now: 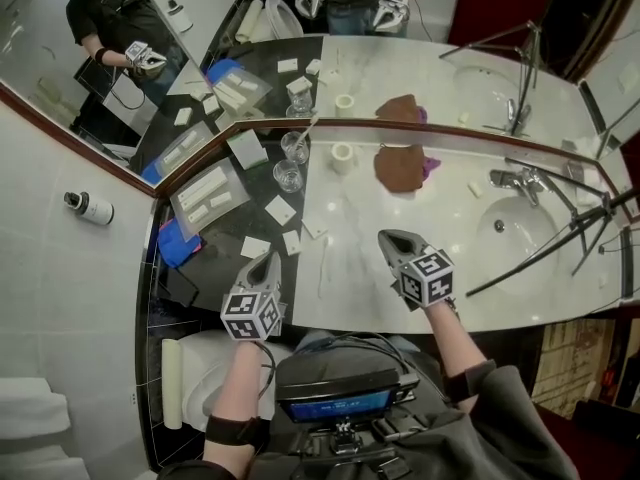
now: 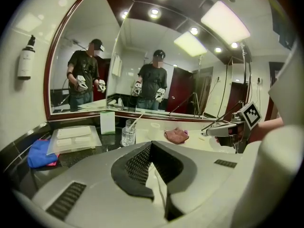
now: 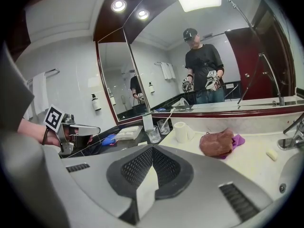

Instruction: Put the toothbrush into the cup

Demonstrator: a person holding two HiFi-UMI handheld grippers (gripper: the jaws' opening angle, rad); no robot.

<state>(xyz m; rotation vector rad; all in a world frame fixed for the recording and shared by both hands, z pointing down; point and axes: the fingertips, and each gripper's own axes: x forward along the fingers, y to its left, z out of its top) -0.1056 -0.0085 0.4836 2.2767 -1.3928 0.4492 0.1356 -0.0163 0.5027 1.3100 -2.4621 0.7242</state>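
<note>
By the mirror, toothbrush is standing in cup. Left gripper and right gripper are hovering pressed together, empty. Staying clear seems wisest.

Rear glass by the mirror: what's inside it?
A toothbrush stands in the rear glass, leaning with its upper end well above the rim. Its lower end is too small to make out through the glass, as is any water.
</note>
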